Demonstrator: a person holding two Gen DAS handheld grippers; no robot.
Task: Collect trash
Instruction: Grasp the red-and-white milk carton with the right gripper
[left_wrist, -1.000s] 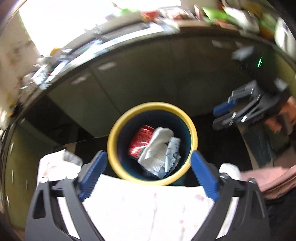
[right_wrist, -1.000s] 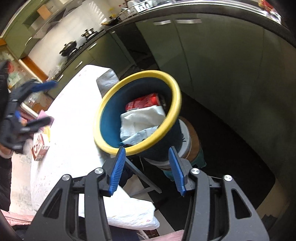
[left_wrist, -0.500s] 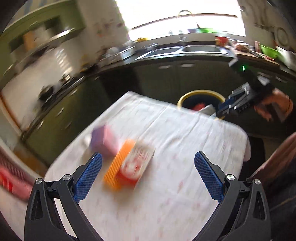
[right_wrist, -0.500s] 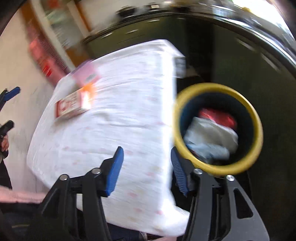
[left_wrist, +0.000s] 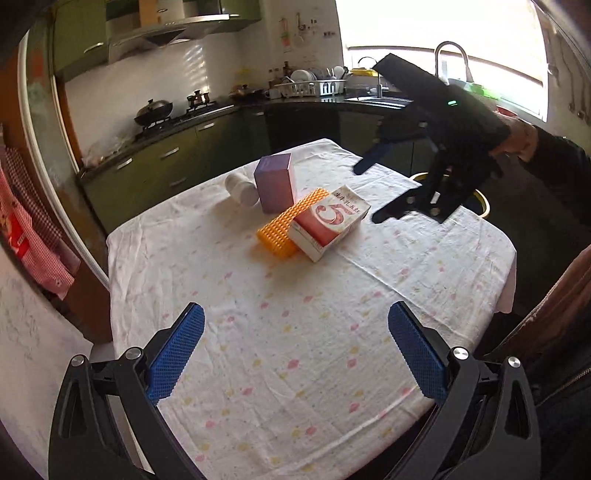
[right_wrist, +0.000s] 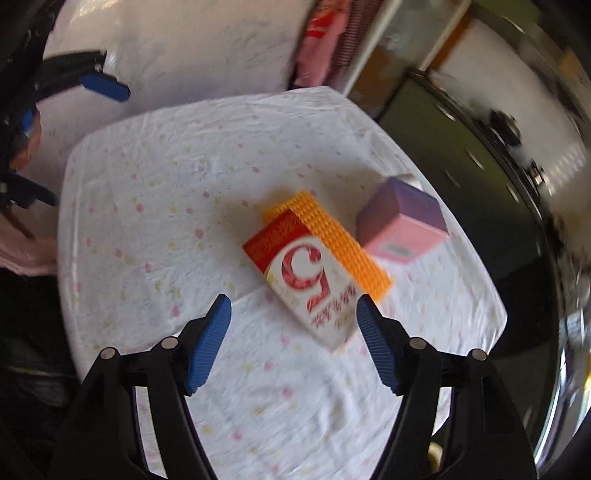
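Overhead, the right gripper (right_wrist: 293, 336) hangs with its blue-padded jaws spread wide and empty, just above the near end of a red-and-white carton (right_wrist: 303, 277) printed with a large "5". That carton lies flat at mid-table, its long side touching an orange studded block (right_wrist: 343, 243). A purple-and-pink box (right_wrist: 400, 227) stands upright just beyond them, and a white bottle (left_wrist: 242, 186) lies beside it. The left gripper (left_wrist: 295, 354) hovers over the near edge of the white, speckled tablecloth (left_wrist: 288, 332), jaws likewise wide apart and holding nothing. A yellow-rimmed bin (left_wrist: 482, 203) peeks out past the table's far corner, behind the right gripper.
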